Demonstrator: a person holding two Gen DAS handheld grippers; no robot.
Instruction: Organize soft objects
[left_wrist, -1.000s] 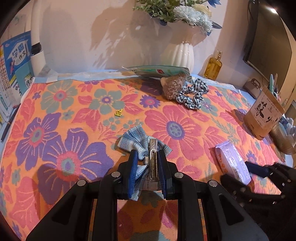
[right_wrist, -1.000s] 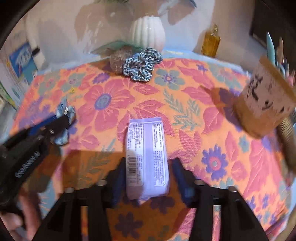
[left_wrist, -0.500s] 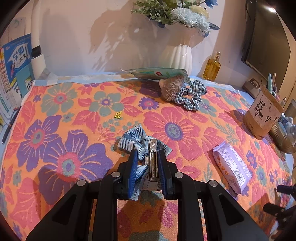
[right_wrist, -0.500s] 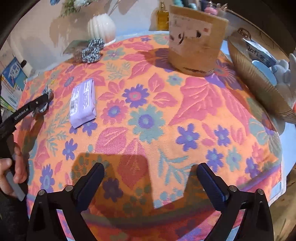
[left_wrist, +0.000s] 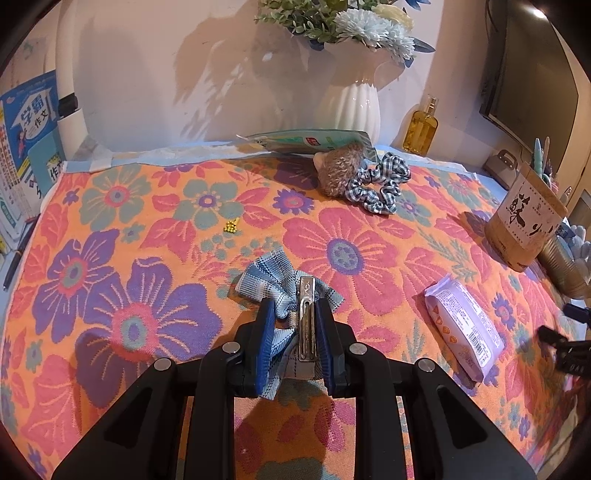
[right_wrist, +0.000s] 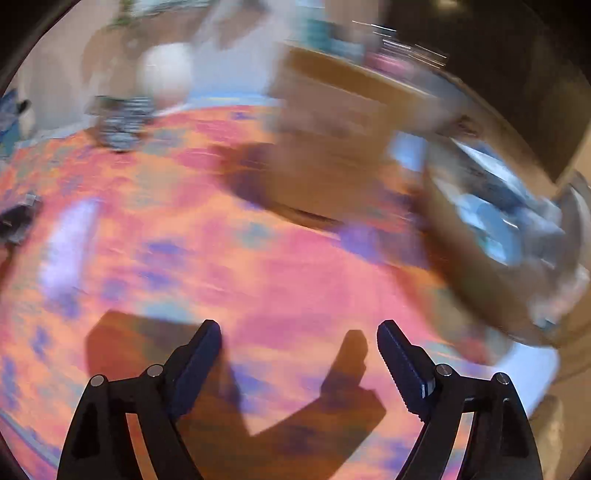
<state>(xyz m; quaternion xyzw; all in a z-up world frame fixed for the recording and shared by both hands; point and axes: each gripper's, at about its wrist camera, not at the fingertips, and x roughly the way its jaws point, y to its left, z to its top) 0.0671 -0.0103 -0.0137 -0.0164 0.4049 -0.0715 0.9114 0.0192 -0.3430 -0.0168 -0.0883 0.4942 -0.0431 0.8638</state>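
since a second ago the right claw (right_wrist: 297, 363) has let go of the purple tissue pack (left_wrist: 463, 326) and swung away toward the table's right side; its jaws have just been narrowing a little but stand wide with nothing between them, and its view is smeared by motion. the pack now lies flat on the floral cloth (left_wrist: 110, 229), near the cardboard pen holder (left_wrist: 524, 218). the left claw (left_wrist: 295, 343) has not shifted: it is clenched on the blue plaid bow clip (left_wrist: 284, 284), metal clasp up, just above the cloth. at the far edge the fuzzy hedgehog toy (left_wrist: 341, 171) and the checked scrunchie (left_wrist: 380, 184) sit touching. the step in hand looks like carrying the bow to join them. to do it well, keep the grip firm on the clasp, lift clear of the cloth, and set it beside the scrunchie without nudging the white vase (left_wrist: 352, 107).
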